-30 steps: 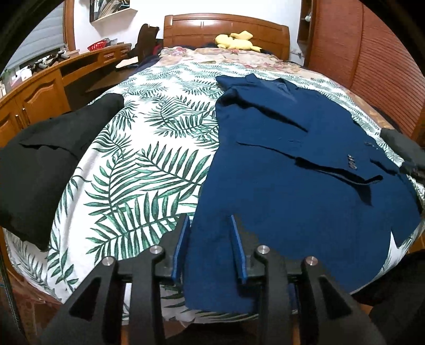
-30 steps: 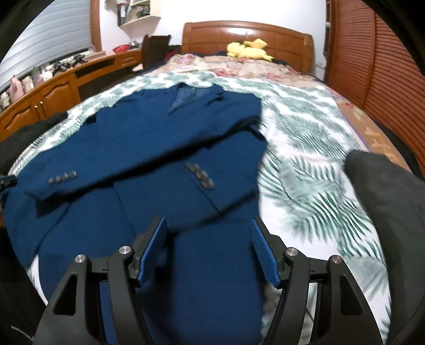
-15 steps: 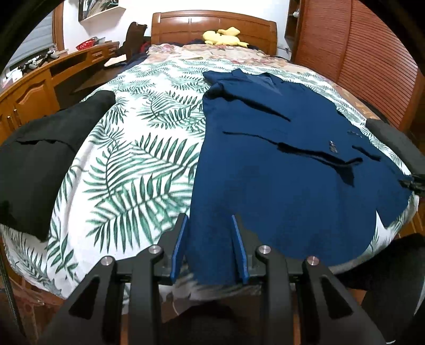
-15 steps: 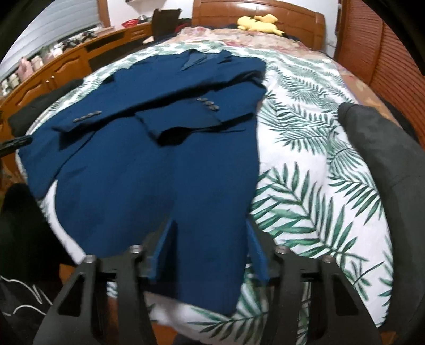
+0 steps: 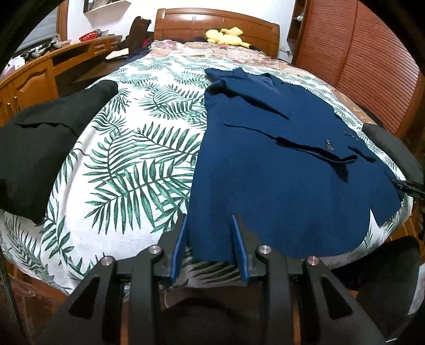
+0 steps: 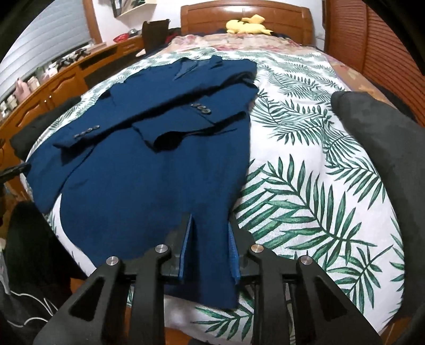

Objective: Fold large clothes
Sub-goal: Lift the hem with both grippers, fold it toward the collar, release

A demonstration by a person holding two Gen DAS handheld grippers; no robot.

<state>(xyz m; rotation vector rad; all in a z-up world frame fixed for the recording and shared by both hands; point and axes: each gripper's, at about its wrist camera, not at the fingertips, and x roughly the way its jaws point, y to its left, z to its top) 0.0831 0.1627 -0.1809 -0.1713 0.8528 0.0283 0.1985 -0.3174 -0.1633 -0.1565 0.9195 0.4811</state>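
Left claw (image 5: 208,240) parted around the near hem corner of the navy blazer (image 5: 268,169), right claw (image 6: 209,245) likewise parted astride the opposite hem corner, blazer spread flat with sleeves crossed on the palm-leaf bedspread (image 5: 127,164), black garment (image 5: 39,143) beside it, yellow plush toy (image 6: 248,24) at the headboard.

Evenly lit indoors, sharp centre, fisheye-warped dark edges.

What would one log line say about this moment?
step: grab hem | item: navy suit jacket, sleeves folded across, flat on leaf-print bedspread | left claw: open at hem corner | right claw: open at opposite corner
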